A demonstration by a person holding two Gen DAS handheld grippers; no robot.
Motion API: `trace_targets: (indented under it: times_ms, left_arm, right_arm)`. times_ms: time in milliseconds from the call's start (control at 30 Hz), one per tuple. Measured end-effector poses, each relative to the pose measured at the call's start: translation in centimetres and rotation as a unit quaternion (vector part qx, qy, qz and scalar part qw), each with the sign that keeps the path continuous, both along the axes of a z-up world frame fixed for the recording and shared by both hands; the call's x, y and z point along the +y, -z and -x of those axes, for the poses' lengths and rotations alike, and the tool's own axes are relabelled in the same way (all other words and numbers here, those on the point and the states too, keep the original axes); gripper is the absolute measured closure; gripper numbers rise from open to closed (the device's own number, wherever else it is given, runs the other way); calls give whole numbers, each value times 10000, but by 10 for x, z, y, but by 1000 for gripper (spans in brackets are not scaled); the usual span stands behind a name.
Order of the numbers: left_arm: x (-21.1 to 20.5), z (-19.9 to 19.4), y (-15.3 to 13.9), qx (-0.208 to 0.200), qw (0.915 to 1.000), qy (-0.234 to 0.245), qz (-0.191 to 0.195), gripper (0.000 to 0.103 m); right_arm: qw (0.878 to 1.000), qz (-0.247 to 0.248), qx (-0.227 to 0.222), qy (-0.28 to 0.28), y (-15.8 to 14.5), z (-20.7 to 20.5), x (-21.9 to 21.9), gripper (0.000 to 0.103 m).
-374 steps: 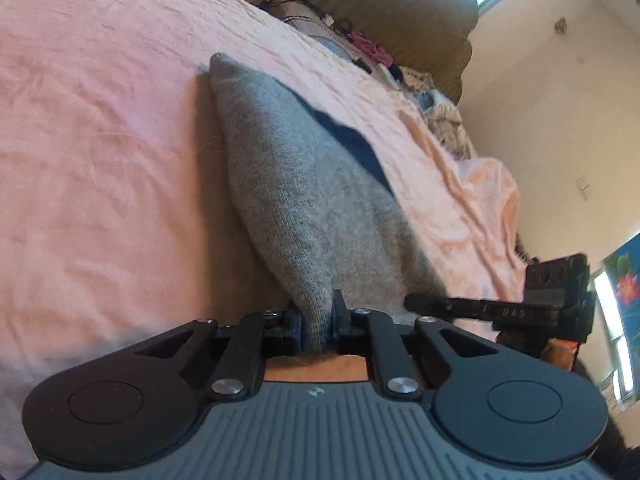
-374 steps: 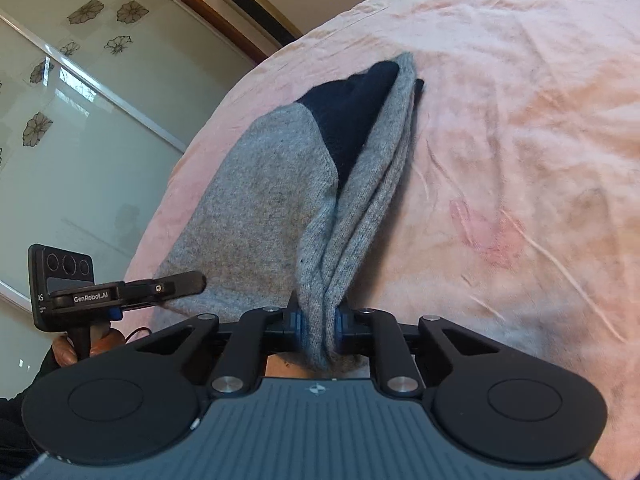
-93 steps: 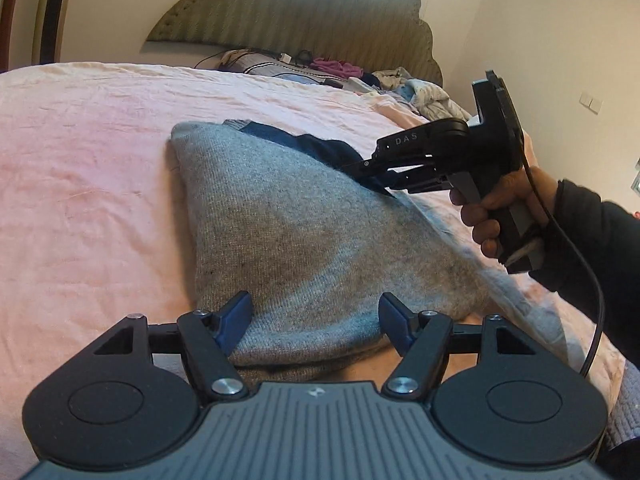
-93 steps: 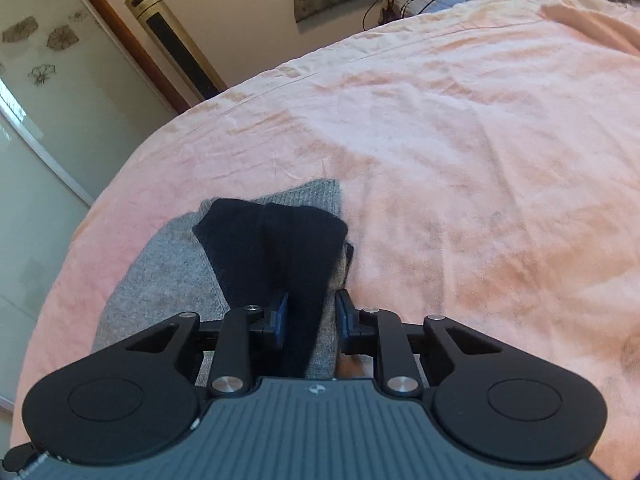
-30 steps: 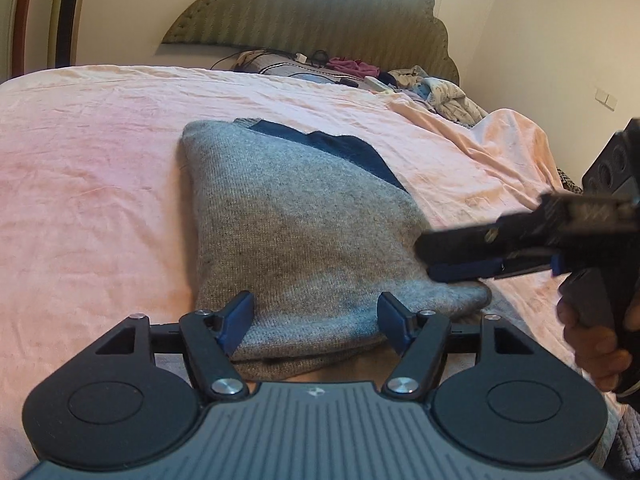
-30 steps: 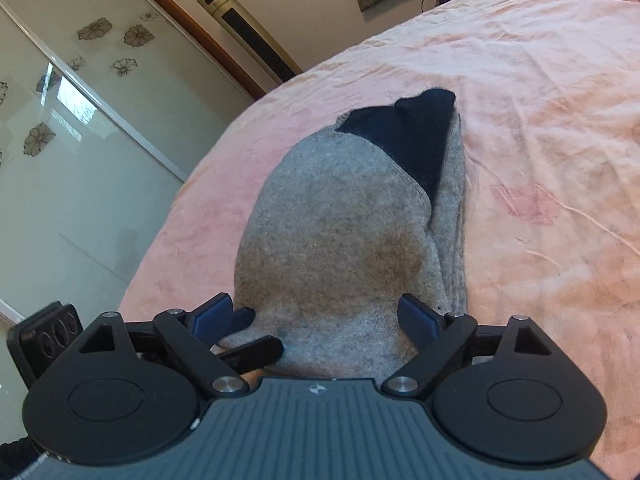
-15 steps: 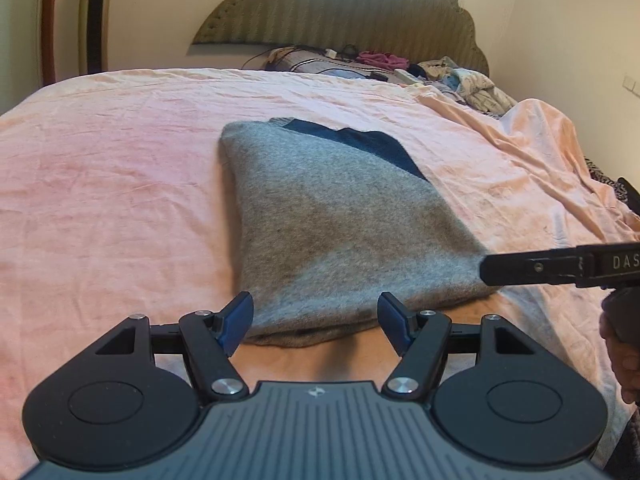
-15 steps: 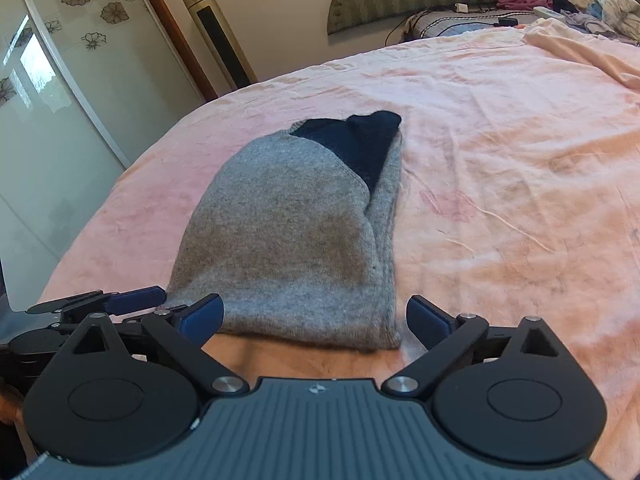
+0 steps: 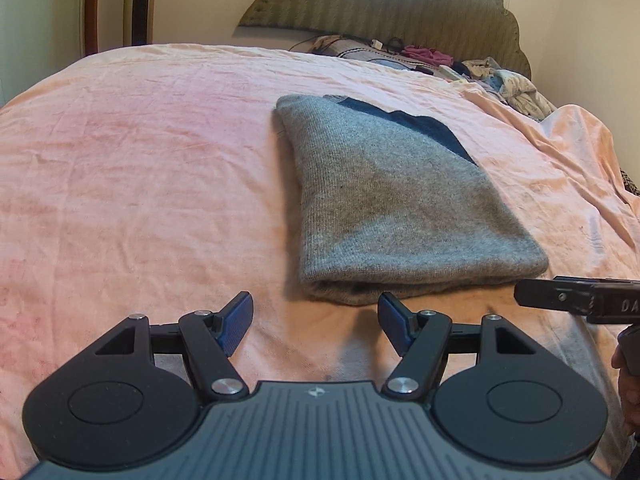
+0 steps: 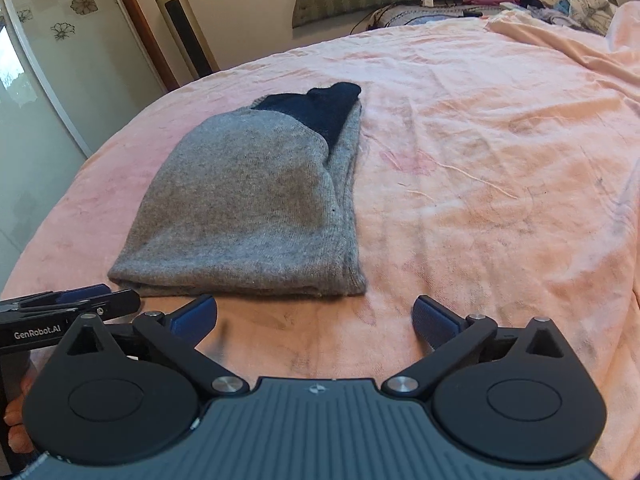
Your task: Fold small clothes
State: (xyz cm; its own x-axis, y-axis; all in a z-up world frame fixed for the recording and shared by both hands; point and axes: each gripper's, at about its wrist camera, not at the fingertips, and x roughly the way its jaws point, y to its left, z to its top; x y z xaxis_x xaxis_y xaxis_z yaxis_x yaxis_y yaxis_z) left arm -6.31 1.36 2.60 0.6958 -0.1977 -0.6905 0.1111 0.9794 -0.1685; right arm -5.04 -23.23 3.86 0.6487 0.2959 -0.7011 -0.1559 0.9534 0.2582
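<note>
Grey sweater (image 9: 392,208) lies folded flat on pink bedspread (image 9: 140,168); left gripper (image 9: 316,316) spread, right gripper (image 10: 314,316) opening, both empty; folding appears complete.

Each hand-held gripper, the left gripper (image 9: 316,312) and the right gripper (image 10: 314,316), has a ribbed dark-grey body with a small white logo, two round black discs, black linkage arms with silver screws, and ribbed blue finger pads (image 9: 236,316). One black side bar reads "GenRobot.AI" in white; another shows "DA".
</note>
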Motion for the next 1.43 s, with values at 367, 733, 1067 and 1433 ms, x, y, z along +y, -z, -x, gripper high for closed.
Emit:
trace_targets:
  times_ms: [367, 733, 1067, 1433]
  left_arm:
    - [-15, 13, 9, -376, 9985, -85, -380, 15]
    - [-17, 10, 11, -325, 9984, -229, -401, 0]
    - [-26, 6, 9, -66, 9972, -266, -695, 0]
    - [-17, 27, -12, -590, 9944, -413, -769, 0]
  right_arm:
    - [9911, 1185, -565, 231, 16, 12, 37, 0]
    - [9928, 978, -594, 364, 15, 15, 33, 0]
    - [9903, 1187, -482, 533, 15, 13, 44, 0]
    - [9957, 687, -359, 516, 2, 7, 25, 0]
